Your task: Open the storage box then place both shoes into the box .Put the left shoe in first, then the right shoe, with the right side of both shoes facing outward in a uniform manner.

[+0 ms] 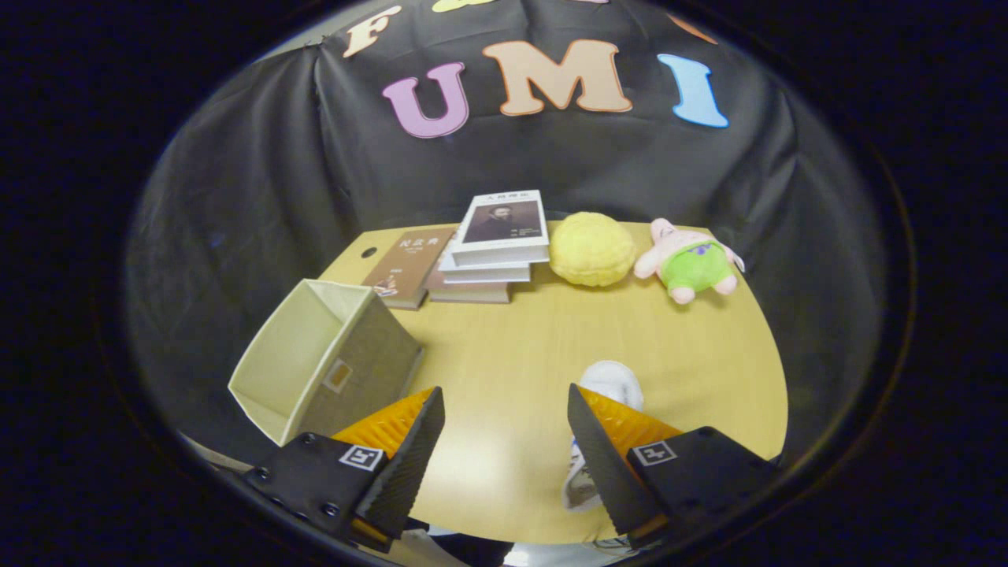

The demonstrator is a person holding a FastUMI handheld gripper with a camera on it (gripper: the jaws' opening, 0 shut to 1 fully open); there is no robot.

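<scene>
We hold the gripper [504,441] with jaws spread wide, nothing between them. One white shoe [610,386] shows — partly hidden behind the right finger, long axis running toward us. One storage box [315,362], already open, sits beyond the left finger. Three stacked books, one beside.

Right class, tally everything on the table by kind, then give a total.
Books: 4, a brown book beside a stack of three
Soft toys: 2, yellow and pink
Storage box: 1
Shoe: 1, partly hidden behind the open jaws
Total: 8
</scene>
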